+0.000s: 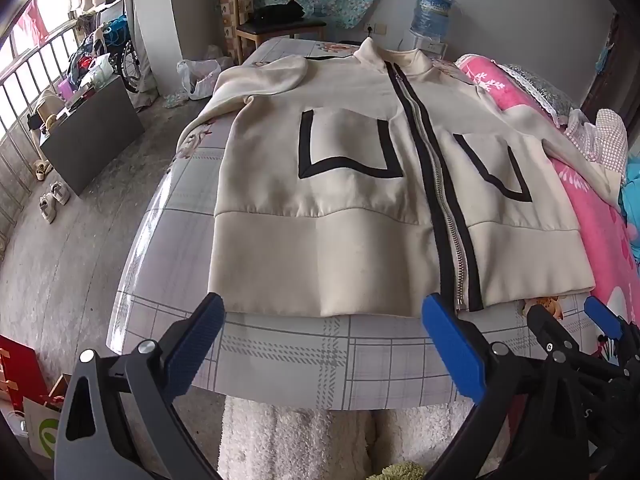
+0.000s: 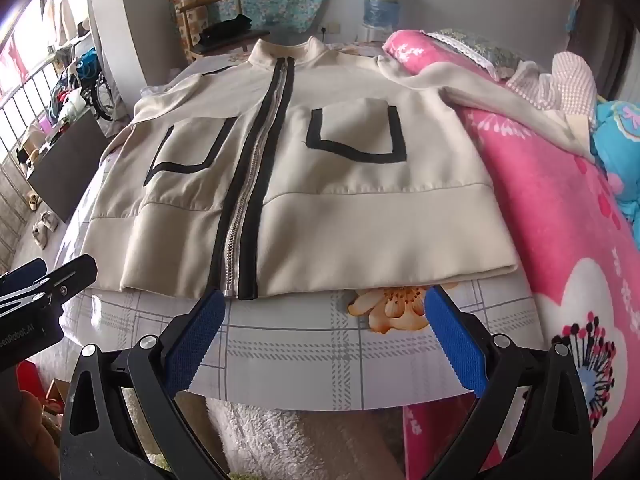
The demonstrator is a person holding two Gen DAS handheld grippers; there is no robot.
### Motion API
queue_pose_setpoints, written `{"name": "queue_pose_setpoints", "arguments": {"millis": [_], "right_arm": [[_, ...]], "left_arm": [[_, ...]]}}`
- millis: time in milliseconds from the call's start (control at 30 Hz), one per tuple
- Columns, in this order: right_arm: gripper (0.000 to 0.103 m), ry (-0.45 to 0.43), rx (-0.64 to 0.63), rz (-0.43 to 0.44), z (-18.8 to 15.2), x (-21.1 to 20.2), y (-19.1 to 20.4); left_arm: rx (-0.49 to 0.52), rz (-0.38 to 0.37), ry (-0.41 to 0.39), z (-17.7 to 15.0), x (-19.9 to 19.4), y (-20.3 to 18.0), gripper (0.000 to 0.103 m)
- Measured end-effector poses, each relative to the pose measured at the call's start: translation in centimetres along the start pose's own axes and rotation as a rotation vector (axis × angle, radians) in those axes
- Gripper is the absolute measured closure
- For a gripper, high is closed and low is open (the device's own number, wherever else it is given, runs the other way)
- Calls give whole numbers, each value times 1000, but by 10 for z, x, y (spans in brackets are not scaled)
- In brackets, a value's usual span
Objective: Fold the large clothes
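A cream jacket (image 1: pixel 340 208) with a black-edged zip and black-outlined pockets lies flat, front up, on the bed; it also shows in the right wrist view (image 2: pixel 360 208). Its collar points away from me and its hem faces me. Its left sleeve hangs off the bed's left side, its right sleeve lies over the pink blanket. My left gripper (image 1: pixel 322 308) is open and empty just short of the hem, left of the zip. My right gripper (image 2: pixel 324 300) is open and empty just short of the hem, right of the zip; it also shows in the left wrist view (image 1: pixel 568 316).
The bed (image 1: pixel 280 352) has a checked grey sheet. A pink blanket (image 2: pixel 560 220) is piled along its right side. A fluffy white rug (image 1: pixel 288 440) hangs at the near edge. A wooden chair (image 1: pixel 272 20) and a water jug (image 1: pixel 434 10) stand beyond the bed. A dark cabinet (image 1: pixel 88 136) stands left.
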State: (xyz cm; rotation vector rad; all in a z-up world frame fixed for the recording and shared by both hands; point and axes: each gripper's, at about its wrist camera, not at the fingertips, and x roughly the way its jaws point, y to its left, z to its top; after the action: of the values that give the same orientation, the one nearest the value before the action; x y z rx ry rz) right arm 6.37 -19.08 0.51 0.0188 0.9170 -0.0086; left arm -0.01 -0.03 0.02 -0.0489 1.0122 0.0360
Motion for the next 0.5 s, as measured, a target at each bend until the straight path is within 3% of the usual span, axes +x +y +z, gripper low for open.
{"name": "queue_pose_setpoints", "arguments": {"millis": [500], "right_arm": [[8, 5, -4, 1, -1, 0, -1]], "left_arm": [[-4, -7, 1, 0, 0, 0, 6]]}}
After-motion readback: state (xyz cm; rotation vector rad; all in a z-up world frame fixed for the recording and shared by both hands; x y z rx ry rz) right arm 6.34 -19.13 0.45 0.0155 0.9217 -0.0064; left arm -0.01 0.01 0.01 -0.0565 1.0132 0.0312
